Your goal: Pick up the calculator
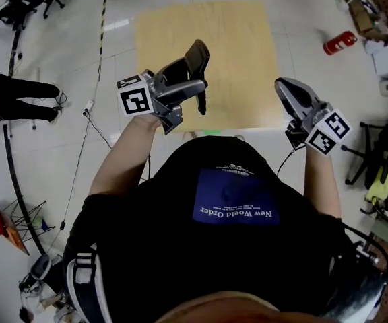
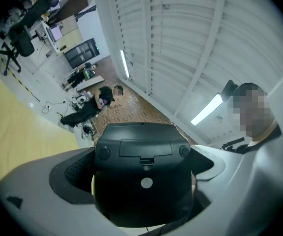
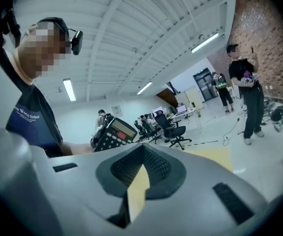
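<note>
We looked down on a big white floor [image 1: 52,52] that filled most of the head view. In the upper middle of that view, a flat yellow mat [image 1: 234,52] lay on the floor. At the bottom of the frame was our black shirt [image 1: 201,261] with a blue patch on it. We held the left gripper [image 1: 192,89] up over the left side of the mat, left of the middle of the frame. Its two jaws were pressed on the black calculator [image 1: 198,58], one on each side. The calculator was up in the air, not on the mat, and it stood up tall between the jaws. In the left gripper view its plain black back filled the lower middle of the frame. In the right gripper view we saw its front at the middle left, with the keys and the screen. We held the right gripper [image 1: 287,89] at the right of the head view, by the right edge of the mat. Its jaws were closed tip to tip, and nothing was between them. A small red fire extinguisher [image 1: 339,43] lay on the floor at the upper right of the head view.
</note>
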Tool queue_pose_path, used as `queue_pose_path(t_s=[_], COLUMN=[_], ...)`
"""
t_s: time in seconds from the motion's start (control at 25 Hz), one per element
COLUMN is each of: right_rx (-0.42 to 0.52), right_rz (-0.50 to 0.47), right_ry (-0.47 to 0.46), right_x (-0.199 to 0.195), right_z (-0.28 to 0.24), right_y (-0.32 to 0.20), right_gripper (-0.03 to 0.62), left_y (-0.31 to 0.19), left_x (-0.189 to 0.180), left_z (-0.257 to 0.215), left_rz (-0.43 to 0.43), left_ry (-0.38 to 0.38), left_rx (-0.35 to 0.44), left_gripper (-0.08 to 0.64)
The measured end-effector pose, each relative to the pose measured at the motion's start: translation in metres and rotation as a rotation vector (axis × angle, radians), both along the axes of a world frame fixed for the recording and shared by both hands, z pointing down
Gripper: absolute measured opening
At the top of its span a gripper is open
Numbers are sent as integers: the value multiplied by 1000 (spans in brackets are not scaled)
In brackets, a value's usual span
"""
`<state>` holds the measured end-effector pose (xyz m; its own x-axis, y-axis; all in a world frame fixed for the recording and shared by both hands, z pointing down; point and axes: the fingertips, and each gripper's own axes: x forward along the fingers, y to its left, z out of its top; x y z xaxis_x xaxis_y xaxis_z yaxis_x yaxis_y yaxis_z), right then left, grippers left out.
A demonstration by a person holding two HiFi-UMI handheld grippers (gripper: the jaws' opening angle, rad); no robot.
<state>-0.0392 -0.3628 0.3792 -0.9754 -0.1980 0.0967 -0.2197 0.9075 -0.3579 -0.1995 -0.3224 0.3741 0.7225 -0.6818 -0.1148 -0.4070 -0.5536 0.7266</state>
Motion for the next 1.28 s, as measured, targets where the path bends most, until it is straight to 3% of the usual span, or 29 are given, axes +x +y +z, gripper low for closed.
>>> queue_pose_path(t_s=[0.2, 0.6, 1.28], right_rx=[56, 75, 74], right_rz=[-38, -80, -45], right_ry=[8, -35, -77], right_x=[-61, -99, -83], right_z=[-45, -75, -88], right_y=[-4, -1, -13], right_gripper=[-12, -12, -15], left_y=[35, 76, 84], left_x=[-65, -119, -117], left_z=[-60, -91, -101], left_rz=[-116, -215, -190], left_ry=[47, 179, 207], left_rx=[110, 172, 219], left_gripper=[588, 588, 588])
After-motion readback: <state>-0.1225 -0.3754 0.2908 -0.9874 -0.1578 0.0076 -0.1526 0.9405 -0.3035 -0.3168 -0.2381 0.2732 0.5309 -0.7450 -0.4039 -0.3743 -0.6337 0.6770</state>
